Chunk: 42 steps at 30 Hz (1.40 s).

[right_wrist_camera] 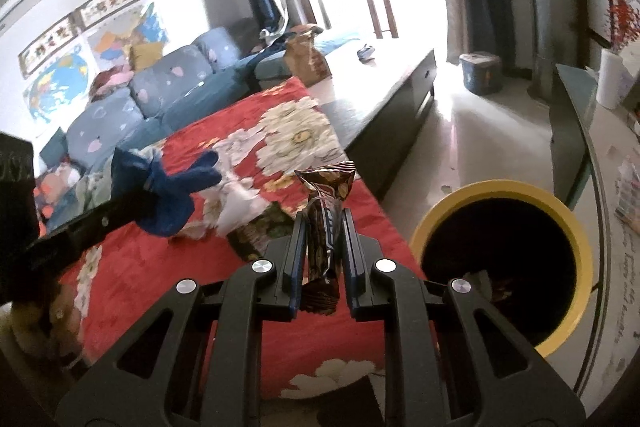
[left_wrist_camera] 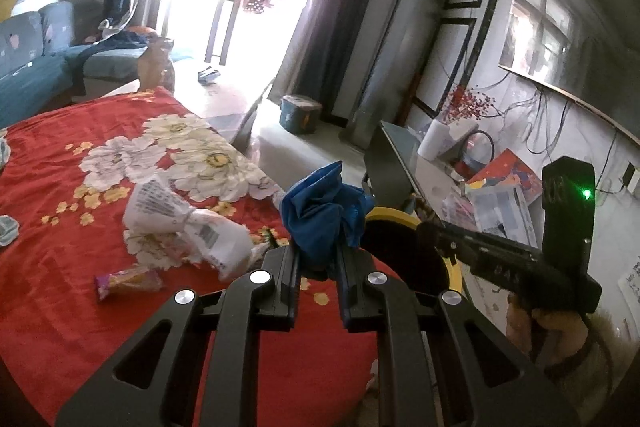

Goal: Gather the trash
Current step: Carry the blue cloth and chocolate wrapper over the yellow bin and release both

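Carrying trash to the bin looks like the step here. The left gripper [left_wrist_camera: 318, 259] is clamped on a crumpled blue wrapper [left_wrist_camera: 324, 207], and the right gripper [right_wrist_camera: 323, 247] pinches a brown snack wrapper [right_wrist_camera: 326, 215]. The yellow-rimmed bin [right_wrist_camera: 560, 203] sits at about 3 o'clock of the right gripper, beside the red floral cloth [right_wrist_camera: 160, 267]. Next move probably needs each one hovered over the opening, then released.
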Tool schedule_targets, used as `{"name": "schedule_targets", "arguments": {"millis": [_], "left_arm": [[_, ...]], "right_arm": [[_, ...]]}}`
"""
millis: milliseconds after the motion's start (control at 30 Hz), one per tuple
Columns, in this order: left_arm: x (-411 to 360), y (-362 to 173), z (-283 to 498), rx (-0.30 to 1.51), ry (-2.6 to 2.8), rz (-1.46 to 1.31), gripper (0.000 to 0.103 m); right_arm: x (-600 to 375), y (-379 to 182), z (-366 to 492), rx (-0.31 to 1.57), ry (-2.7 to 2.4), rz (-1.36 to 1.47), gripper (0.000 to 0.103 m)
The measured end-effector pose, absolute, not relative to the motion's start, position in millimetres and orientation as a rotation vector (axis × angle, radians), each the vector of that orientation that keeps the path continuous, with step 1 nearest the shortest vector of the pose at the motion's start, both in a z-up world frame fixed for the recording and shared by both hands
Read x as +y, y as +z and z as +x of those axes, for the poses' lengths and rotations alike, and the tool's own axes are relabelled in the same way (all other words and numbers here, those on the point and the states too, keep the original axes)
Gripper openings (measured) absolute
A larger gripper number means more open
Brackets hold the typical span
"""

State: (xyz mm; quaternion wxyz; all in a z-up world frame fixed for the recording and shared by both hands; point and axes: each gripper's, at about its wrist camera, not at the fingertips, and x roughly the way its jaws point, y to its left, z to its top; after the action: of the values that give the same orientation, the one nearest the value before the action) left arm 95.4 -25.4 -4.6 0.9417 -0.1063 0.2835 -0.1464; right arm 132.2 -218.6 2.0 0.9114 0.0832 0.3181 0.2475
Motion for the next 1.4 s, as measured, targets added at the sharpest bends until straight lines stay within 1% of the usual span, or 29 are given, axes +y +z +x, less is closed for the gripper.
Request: {"name": "schedule_targets", "arguments": {"millis": [400,900,1400], "left_arm": [[-64,-7,109,0.59,-0.363,-0.17,0.014],[-115,-13,129,0.601,-0.443,-0.116,0.014],[-154,-30,151,0.651,-0.479,-0.078,0.014]], "right_arm": [[-257,0,148,0.637,0.401,0.215,0.012],[-304,-17,162,0.638,0.268,0.273,0.012],[-348,-36,172,0.656,0.164,0.338,0.012]]}}
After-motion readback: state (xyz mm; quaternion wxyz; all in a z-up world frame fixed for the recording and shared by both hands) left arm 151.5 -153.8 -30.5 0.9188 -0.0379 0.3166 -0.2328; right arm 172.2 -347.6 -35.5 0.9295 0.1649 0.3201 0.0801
